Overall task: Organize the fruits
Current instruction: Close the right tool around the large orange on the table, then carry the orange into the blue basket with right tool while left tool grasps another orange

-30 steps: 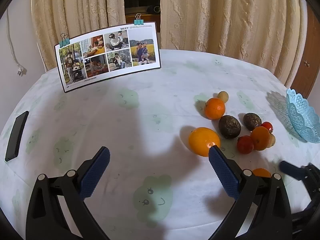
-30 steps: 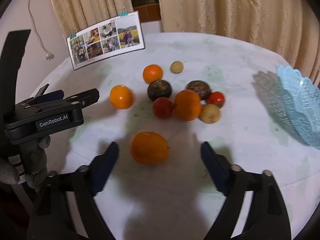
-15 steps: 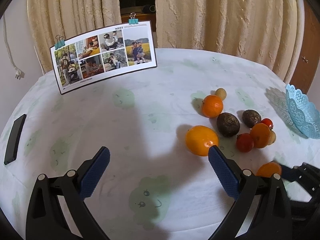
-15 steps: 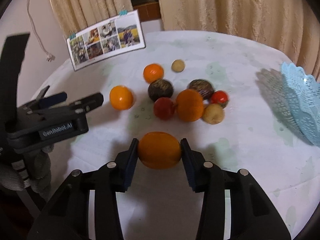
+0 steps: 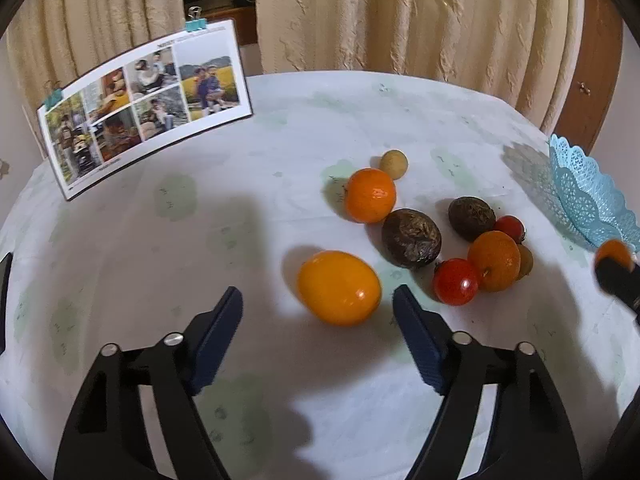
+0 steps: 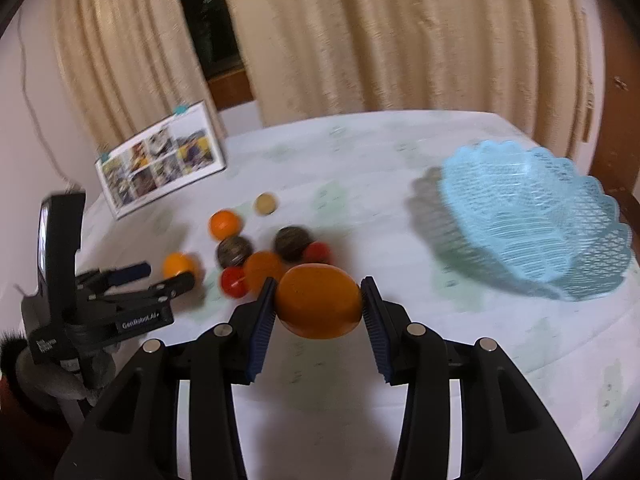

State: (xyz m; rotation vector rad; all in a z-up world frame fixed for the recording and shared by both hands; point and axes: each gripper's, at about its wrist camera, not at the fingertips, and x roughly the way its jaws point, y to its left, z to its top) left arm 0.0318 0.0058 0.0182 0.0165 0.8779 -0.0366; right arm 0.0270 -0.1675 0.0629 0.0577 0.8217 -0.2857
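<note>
A yellow-orange fruit (image 5: 339,288) lies on the tablecloth between the jaws of my left gripper (image 5: 318,300). The jaws are closing, with gaps still showing on both sides. My right gripper (image 6: 318,285) is shut on a large orange (image 6: 320,306) and holds it above the table, left of the light blue lace basket (image 6: 540,232). The rest of the fruit sits in a cluster: a mandarin (image 5: 370,194), two dark passion fruits (image 5: 411,238), two tomatoes (image 5: 456,282), another orange (image 5: 494,260) and a small beige fruit (image 5: 394,164). The right wrist view is blurred by motion.
A photo card (image 5: 144,108) stands on clips at the back left of the round table. A black phone (image 5: 3,280) lies at the left edge. Beige curtains hang behind the table. The basket (image 5: 588,196) sits at the far right rim.
My right gripper shut on the large orange, then lifted it toward the basket. My left gripper moved in around the yellow-orange fruit and its jaws narrowed.
</note>
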